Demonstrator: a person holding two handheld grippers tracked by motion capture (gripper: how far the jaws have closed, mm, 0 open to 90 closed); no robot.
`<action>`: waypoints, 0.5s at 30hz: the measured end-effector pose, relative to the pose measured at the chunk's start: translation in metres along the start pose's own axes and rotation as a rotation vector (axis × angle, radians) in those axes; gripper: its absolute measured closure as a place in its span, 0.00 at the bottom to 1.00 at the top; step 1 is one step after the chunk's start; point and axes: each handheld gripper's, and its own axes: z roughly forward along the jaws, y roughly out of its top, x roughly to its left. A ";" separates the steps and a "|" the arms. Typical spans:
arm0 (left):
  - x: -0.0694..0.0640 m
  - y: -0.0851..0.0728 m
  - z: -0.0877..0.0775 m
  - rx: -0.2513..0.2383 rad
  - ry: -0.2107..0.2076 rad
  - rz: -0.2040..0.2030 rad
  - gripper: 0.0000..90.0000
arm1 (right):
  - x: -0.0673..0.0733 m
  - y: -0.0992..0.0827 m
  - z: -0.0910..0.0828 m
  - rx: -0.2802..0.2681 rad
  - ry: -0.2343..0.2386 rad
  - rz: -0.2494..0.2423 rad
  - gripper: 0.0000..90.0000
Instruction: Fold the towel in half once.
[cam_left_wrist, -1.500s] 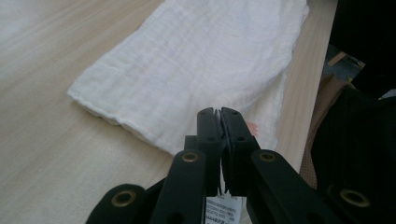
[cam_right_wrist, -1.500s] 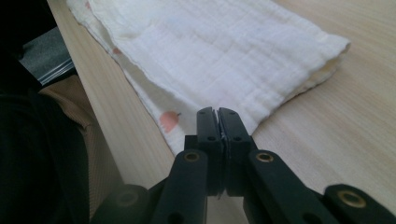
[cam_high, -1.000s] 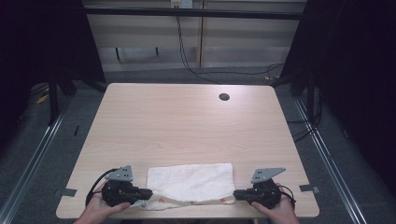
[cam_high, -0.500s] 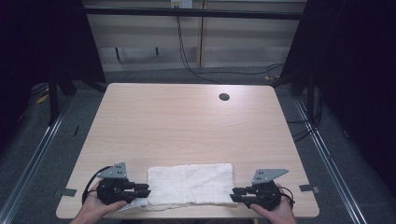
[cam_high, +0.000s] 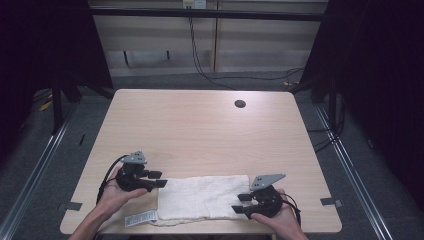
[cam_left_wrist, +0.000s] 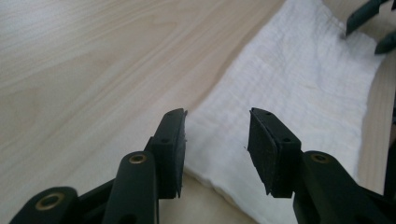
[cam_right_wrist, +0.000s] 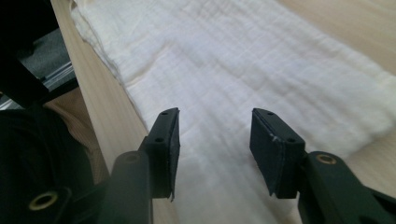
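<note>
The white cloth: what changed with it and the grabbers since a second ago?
Both grippers, left and right, let go of the cloth; their jaws have just been opening, nothing pinched. The left drew up-table. The cloth's lifted near edge settled flat. The table stayed.

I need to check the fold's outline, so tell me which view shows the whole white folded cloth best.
The high view: the white folded cloth lies whole near the light wooden table's front edge, with its label showing. The left gripper view shows one end of the cloth close up; the right gripper view shows its weave, its edges cut off.
</note>
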 end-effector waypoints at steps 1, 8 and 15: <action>0.001 -0.002 0.003 0.001 0.018 -0.004 0.63 | 0.001 -0.001 0.003 0.008 -0.001 -0.003 0.56; 0.003 -0.016 0.009 0.017 0.048 -0.011 0.62 | 0.013 -0.007 0.010 0.034 0.004 -0.065 0.49; 0.003 -0.018 0.015 0.050 0.030 0.017 0.74 | 0.018 -0.007 0.012 0.027 -0.069 -0.107 0.66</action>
